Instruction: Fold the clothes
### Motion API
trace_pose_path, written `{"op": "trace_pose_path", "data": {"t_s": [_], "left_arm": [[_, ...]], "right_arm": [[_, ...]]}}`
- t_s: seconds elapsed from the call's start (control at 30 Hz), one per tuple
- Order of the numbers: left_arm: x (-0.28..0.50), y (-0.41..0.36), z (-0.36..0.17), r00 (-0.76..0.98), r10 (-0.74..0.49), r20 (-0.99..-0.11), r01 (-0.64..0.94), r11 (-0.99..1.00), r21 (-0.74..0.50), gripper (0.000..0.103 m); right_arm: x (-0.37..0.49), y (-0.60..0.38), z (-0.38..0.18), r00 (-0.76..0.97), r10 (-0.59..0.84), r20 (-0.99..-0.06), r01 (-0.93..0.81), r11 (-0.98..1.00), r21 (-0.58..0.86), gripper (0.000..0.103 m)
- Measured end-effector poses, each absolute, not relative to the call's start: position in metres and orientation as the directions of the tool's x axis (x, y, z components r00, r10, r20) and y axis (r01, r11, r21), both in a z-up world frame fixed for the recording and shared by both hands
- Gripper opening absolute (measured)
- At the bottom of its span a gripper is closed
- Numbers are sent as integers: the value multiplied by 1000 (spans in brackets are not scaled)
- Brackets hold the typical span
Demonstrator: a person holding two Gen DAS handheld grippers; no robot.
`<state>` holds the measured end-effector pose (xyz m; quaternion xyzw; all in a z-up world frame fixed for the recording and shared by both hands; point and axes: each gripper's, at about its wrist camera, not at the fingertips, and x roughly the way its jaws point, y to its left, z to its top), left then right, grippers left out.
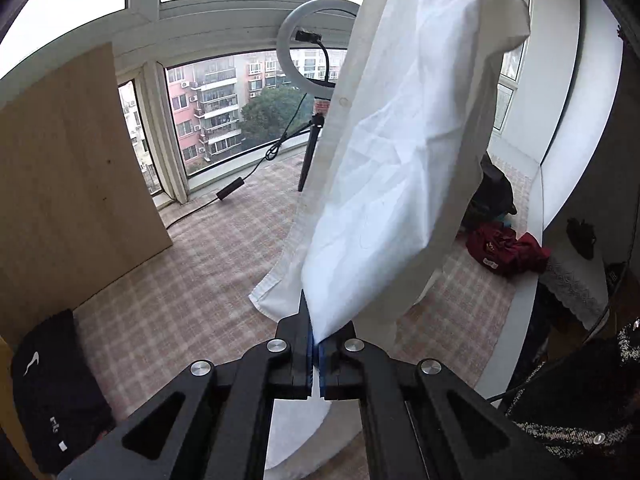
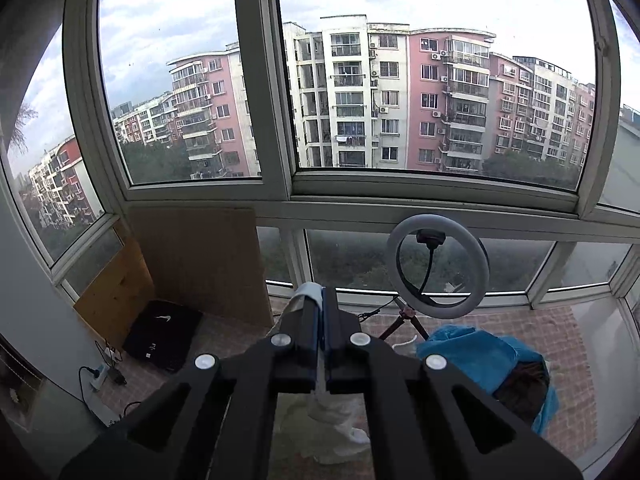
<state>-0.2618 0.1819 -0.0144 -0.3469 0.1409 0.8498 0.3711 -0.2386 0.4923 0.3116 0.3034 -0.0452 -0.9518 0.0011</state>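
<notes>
Through my left wrist view, my left gripper [image 1: 316, 344] is clenched on a corner of the white shirt [image 1: 400, 140], which rises from the pads toward one o'clock, its long axis stretched taut up to the top edge. It hangs over the checked mat [image 1: 180, 280], its lower hem near seven o'clock of the pads.

Through my right wrist view, my right gripper [image 2: 320, 320] is clamped too, a pale fold of the same shirt [image 2: 308, 294] poking out at eleven o'clock; I think more cloth droops below at six, though blurred. The right end is higher, the left lower.
</notes>
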Motion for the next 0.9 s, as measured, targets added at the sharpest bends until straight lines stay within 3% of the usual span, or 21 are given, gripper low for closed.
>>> {"op": "trace_pose_path", "data": {"t_s": [0.23, 0.33, 0.43, 0.53, 0.63, 0.73, 0.8, 0.9], "left_arm": [[-271, 120, 99, -724, 359, -589, -544, -822, 168, 0], [-263, 110, 134, -752, 359, -553, -519, -840, 159, 0], [-249, 114, 156, -798, 289, -530, -485, -829, 278, 1], [-240, 97, 189, -844, 290, -452, -441, -853, 278, 1], [-248, 88, 198, -843, 283, -458, -425, -871, 245, 1], [-264, 92, 176, -810, 228, -540, -429, -858, 282, 1], [-268, 89, 173, -792, 225, -568, -433, -863, 262, 1], [-246, 81, 198, -823, 250, -510, -433, -857, 279, 1]], "right_arm": [[-230, 518, 326, -848, -61, -526, -23, -988, 152, 2], [-223, 519, 338, -884, -69, -462, -11, -986, 167, 2], [-233, 519, 332, -850, -76, -521, -31, -981, 193, 2], [-216, 514, 352, -884, -153, -441, 41, -967, 253, 2], [-204, 505, 370, -906, -154, -394, 56, -966, 251, 2], [-224, 489, 349, -847, -62, -528, -14, -990, 138, 2], [-231, 486, 339, -820, -76, -568, -12, -989, 150, 2], [-214, 485, 359, -865, -94, -493, 8, -985, 174, 2]]}}
